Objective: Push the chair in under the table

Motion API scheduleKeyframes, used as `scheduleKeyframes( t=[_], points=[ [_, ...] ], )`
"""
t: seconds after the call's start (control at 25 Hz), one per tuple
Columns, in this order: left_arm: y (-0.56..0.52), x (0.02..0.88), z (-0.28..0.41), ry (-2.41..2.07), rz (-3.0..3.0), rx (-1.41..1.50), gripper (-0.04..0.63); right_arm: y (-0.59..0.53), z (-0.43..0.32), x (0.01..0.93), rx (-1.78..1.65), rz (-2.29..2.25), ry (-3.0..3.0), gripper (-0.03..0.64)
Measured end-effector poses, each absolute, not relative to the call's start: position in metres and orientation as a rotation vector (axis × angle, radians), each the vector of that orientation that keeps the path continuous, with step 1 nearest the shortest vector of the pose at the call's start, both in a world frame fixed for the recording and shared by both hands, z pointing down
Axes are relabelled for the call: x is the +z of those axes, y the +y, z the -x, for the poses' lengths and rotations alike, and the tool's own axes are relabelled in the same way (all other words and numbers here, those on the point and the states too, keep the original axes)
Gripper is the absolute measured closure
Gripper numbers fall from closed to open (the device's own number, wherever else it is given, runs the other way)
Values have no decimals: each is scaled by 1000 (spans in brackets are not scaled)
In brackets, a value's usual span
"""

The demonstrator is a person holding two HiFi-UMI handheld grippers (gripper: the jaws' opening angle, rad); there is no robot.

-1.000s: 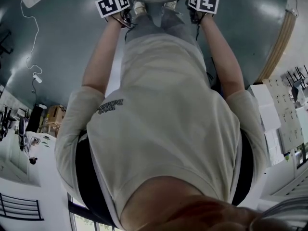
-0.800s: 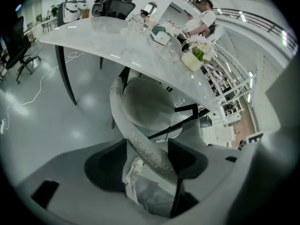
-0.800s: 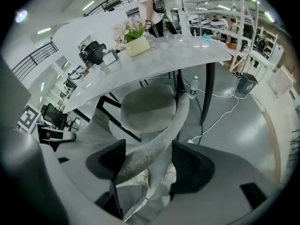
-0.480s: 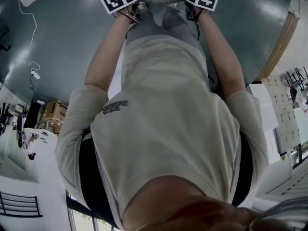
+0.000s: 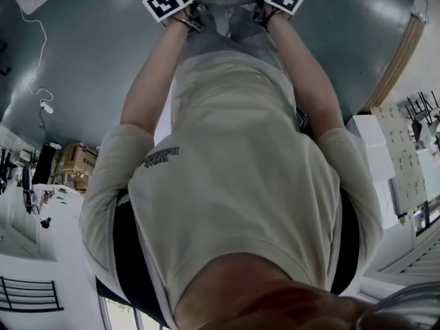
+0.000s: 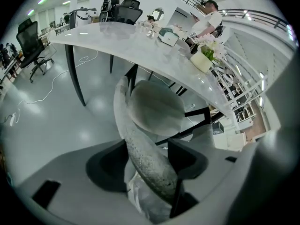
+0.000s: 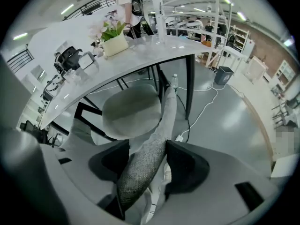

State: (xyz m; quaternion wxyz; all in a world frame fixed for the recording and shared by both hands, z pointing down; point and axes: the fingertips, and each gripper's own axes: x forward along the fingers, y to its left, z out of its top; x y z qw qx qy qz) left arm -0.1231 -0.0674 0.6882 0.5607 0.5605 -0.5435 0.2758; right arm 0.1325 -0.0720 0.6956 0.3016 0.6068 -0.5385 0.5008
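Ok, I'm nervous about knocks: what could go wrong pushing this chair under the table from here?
The white cable trails on the floor beside the table leg; the chair could snag it. The left gripper and the right gripper, whose jaws have just been closing, pinch only the backrest top edge, so they may slip. A bump could shake the flower pot on the table.

Coarse woven cloth chair point(image 6: 149, 165), glossy smooth white table point(image 6: 140, 43), shiny grey floor point(image 6: 47, 125)
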Motion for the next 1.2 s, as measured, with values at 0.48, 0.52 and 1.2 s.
scheduleKeyframes(
  t=[0.48, 0.52, 1.2],
  points=[
    [-66, 693, 123, -1264, -1305, 665, 334, -62, -121, 716, 1604, -1485, -1367, 383],
    [-66, 694, 123, -1261, -1303, 668, 334, -61, -120, 716, 1602, -1482, -1366, 388],
    [-86, 694, 102, -1345, -1187, 628, 400, -91, -149, 712, 1590, -1497, -1435, 413]
  ],
)
